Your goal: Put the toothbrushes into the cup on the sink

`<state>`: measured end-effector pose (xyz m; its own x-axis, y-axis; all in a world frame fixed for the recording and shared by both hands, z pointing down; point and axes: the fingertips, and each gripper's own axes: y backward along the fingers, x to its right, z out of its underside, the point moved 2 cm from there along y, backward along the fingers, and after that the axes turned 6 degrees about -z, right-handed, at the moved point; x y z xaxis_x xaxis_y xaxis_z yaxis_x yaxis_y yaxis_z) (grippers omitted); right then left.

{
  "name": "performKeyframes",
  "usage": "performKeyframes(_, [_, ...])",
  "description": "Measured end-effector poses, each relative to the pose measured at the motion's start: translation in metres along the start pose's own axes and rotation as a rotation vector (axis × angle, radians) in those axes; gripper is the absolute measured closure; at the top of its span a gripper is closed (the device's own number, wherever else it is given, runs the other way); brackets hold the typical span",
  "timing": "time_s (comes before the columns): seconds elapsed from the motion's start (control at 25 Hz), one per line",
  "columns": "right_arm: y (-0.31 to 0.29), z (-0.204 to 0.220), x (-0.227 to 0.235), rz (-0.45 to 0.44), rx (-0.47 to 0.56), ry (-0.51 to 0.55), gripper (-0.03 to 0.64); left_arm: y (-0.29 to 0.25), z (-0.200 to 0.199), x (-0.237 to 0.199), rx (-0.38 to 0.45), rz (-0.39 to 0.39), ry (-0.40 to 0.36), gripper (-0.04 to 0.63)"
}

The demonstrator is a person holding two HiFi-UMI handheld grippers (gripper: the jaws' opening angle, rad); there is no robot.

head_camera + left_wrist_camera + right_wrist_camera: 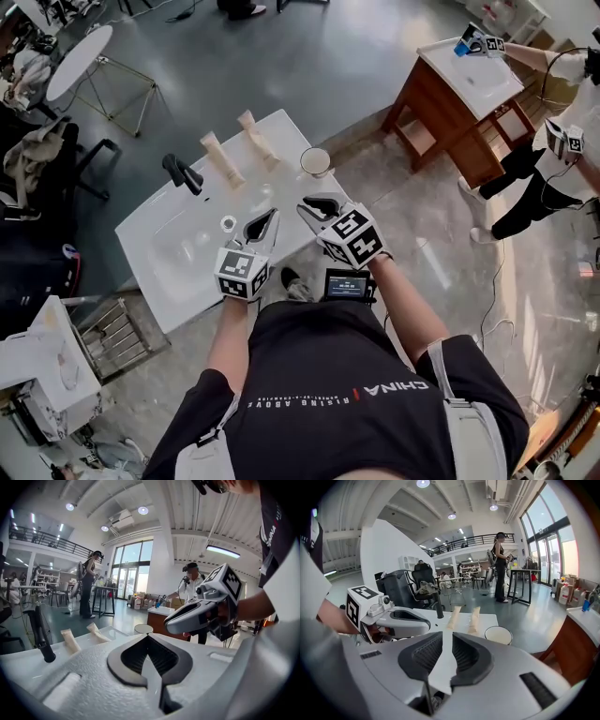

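Two long beige toothbrushes (pixel 222 159) (pixel 258 141) lie side by side on the back ledge of the white sink (pixel 178 272), right of the black faucet (pixel 183 174). A pale cup (pixel 316 161) stands upright at the ledge's right end. My left gripper (pixel 272 214) hovers over the sink's front right part, shut and with nothing in it. Just to its right, my right gripper (pixel 307 208) is open by a narrow gap, also with nothing in it. Both point toward the ledge, short of the toothbrushes (pixel 454 617) and the cup (pixel 498 633).
The round drain (pixel 228 223) lies by the left gripper's tips. Another person works with grippers at a wooden vanity (pixel 464 103) at the upper right. A round white table (pixel 80 61) and chairs stand at the far left, and a metal rack (pixel 112 333) beside the sink.
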<state>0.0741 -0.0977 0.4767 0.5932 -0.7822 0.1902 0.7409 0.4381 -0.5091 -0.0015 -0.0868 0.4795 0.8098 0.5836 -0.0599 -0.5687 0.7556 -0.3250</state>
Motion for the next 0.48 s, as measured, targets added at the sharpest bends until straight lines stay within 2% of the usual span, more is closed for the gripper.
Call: performKeyframes(0.48, [-0.05,-0.025,0.008,-0.003,-0.035,0.014,0.529,-0.013,0.002,-0.047,0.0,0.012,0.006,0.592])
